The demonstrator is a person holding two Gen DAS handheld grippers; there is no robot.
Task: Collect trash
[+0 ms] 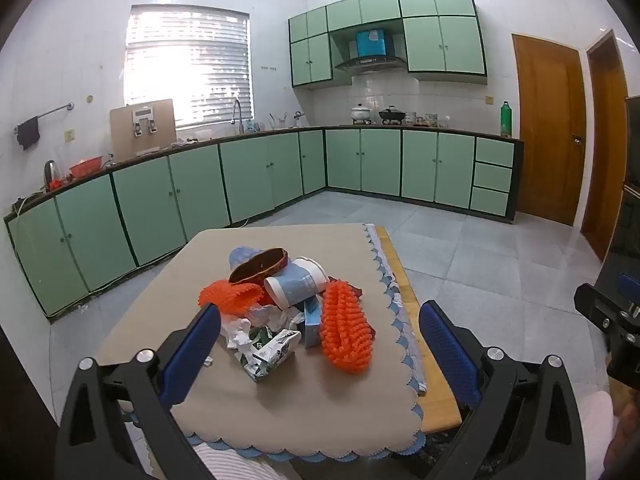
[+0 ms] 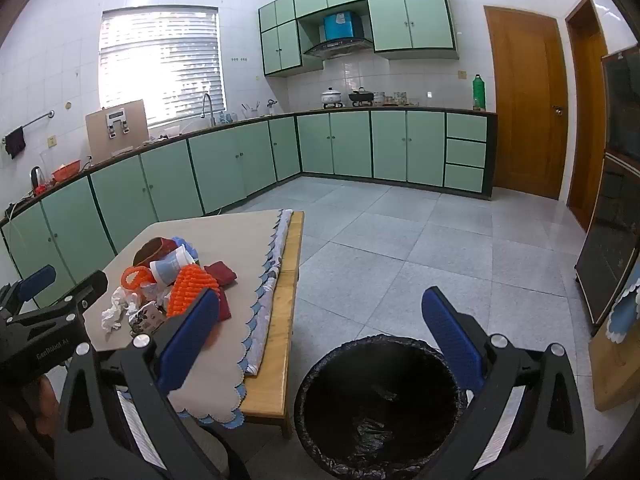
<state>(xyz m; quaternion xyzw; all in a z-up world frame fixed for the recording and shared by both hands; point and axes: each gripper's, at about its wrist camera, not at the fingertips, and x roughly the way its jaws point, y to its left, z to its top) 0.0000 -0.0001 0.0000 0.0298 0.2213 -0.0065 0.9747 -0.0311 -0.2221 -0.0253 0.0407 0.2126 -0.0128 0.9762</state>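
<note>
1. kitchen setting: mint-green cabinets (image 1: pixel 168 208) along two walls, grey tiled floor (image 2: pixel 400 248), low wooden table (image 2: pixel 288 280) under a beige scalloped cloth (image 1: pixel 304 392).
2. left gripper (image 1: pixel 320 344): jaws spread fully wide, nothing between the blue pads, tilted down over the near half of the table; it hovers just short of the trash heap, touching none of it.
3. right gripper (image 2: pixel 320 340): jaws likewise wide apart and empty, tilted down over the floor beside the table, above the bin.
4. trash pile, centre of cloth: crushed carton (image 1: pixel 272 354) nearest the left gripper, crumpled white paper (image 1: pixel 240 330) beside it, orange foam net (image 1: pixel 346 328) to the right, a second orange net (image 1: pixel 228 298) to the left.
5. further back in the pile: tipped blue-and-white paper cup (image 1: pixel 296 284), dark red-brown oval dish (image 1: pixel 258 265) leaning on it, pale blue item behind, not identifiable.
6. bin (image 2: pixel 380 404): round, black liner, on the floor just beside the table's near corner.
</note>
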